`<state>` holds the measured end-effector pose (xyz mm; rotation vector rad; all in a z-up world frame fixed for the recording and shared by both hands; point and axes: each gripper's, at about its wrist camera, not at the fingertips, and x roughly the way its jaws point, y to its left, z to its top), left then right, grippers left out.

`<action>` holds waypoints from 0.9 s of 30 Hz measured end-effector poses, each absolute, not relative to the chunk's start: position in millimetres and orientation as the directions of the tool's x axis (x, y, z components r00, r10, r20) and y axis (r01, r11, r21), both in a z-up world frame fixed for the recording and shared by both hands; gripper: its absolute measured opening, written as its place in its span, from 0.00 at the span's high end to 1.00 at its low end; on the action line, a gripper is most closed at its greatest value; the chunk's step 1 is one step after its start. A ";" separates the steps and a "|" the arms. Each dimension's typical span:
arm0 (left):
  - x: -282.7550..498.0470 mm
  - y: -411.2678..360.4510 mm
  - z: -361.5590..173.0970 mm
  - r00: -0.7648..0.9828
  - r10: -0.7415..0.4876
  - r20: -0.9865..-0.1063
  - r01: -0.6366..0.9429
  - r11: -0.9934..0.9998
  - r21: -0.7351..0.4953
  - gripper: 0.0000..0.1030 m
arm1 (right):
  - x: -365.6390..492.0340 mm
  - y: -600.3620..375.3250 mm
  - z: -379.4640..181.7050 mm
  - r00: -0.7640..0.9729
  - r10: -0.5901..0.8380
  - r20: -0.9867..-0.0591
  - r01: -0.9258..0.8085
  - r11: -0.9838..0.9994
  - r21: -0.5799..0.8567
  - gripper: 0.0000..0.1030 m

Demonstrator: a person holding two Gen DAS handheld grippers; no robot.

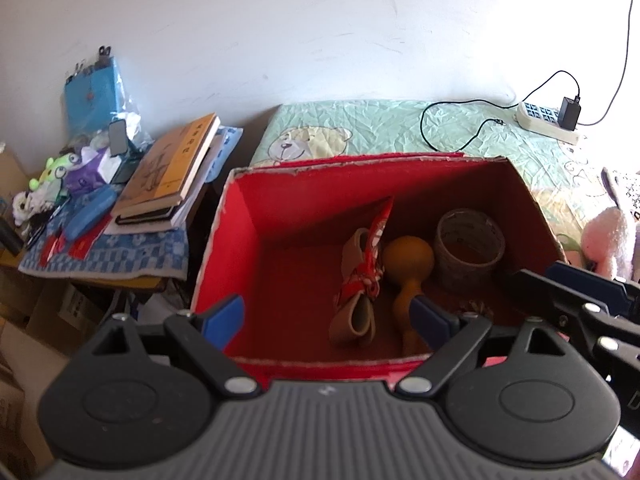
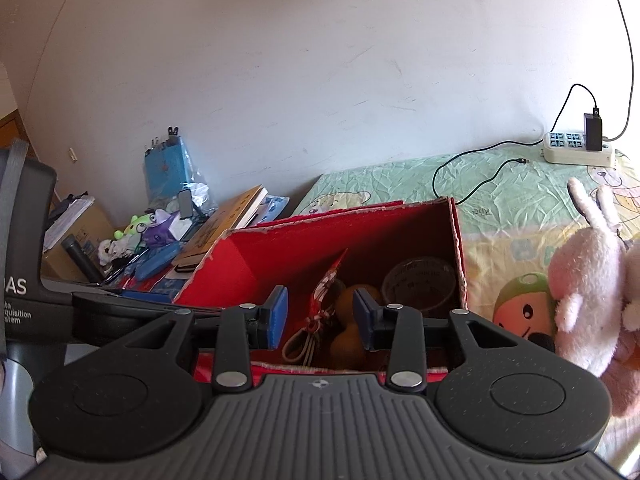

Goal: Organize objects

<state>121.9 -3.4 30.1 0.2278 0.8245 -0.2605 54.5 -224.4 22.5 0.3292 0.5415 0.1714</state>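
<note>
Both grippers, left [image 1: 326, 316] and right [image 2: 321, 316], stood apart and empty above the red box [image 1: 240, 240]. The pink plush rabbit [image 2: 588, 292] lay beside it. A loose pinch on its fur could have let it slip.

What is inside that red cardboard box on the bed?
In the red cardboard box: a wide roll of clear tape, an orange gourd-shaped toy and a red-and-white patterned packet lying over beige strapping. The near wall hides the closest floor.

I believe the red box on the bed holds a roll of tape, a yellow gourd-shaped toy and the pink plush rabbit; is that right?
Not quite: the pink plush rabbit lies on the bed outside the red box, as the right wrist view shows. The roll of tape and yellow gourd-shaped toy are inside.
</note>
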 end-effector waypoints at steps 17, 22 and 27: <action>69.4 29.3 21.2 0.656 -0.093 -0.749 0.234 0.968 0.085 0.08 | 25.8 -215.7 10.5 0.785 0.360 -0.504 -0.162 0.905 0.393 0.60; 63.7 44.1 6.0 0.623 -0.086 -0.777 0.206 0.977 0.057 0.06 | 26.1 -209.5 -1.9 0.736 0.405 -0.542 -0.173 0.887 0.428 0.60; 54.7 57.6 -13.0 0.589 -0.082 -0.804 0.191 0.981 0.040 0.04 | 29.2 -201.2 -16.2 0.672 0.452 -0.587 -0.177 0.868 0.465 0.59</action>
